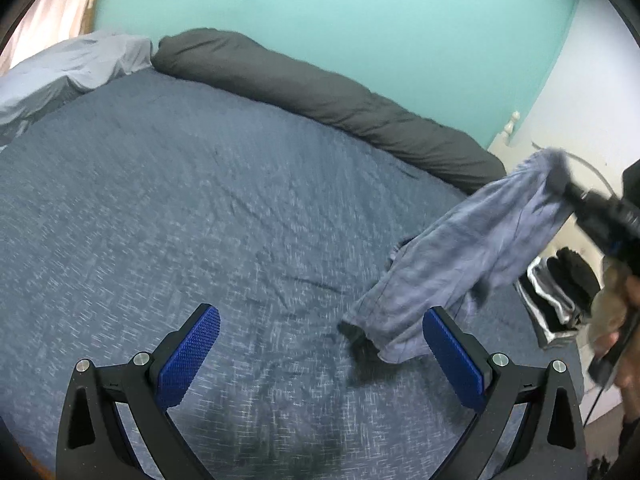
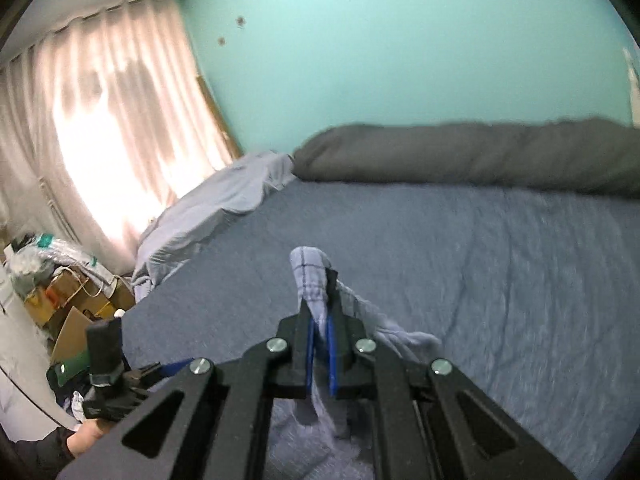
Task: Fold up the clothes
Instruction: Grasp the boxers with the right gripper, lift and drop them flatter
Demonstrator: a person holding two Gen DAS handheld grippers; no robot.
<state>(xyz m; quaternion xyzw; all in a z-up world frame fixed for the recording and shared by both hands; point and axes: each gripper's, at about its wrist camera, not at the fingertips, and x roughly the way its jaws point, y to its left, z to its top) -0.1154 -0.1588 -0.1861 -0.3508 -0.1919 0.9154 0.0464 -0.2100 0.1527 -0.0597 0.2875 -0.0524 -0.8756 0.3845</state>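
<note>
Hanging limp from the right gripper point(image 1: 560, 178) in the left wrist view, the blue garment point(image 1: 460, 256) reads as thin, light, floppy cloth w/ no stiffness at all: it sags in a long drape from the pinch point at upper right down to the bedspread point(image 1: 160, 220), where its lower end trails and bunches. Looks like pale blue-grey woven fabric, dark trim or cuff at the low end, but blur hides what kind of garment it is. Left gripper point(image 1: 322, 352) hovers over the bed w/ its blue pads spread wide, nothing between them, lower end of the cloth just beside its right pad. Judging by the drape, a 2nd hold on a hem or corner near that trailing end would let it be spread flat; a mid-cloth pinch would only bunch it. A dark striped item point(image 1: 556, 292) sits at the bed edge to the right, too blurred to ID. Right wrist view: right gripper point(image 2: 319, 344) clamped tight on a gathered bit of the garment point(image 2: 310, 276), faint check lines and a stitched hem poking up past the tips, rest falling below and to the right onto the bedspread point(image 2: 480, 260). Soft enough to slip if the pinch eases.
</note>
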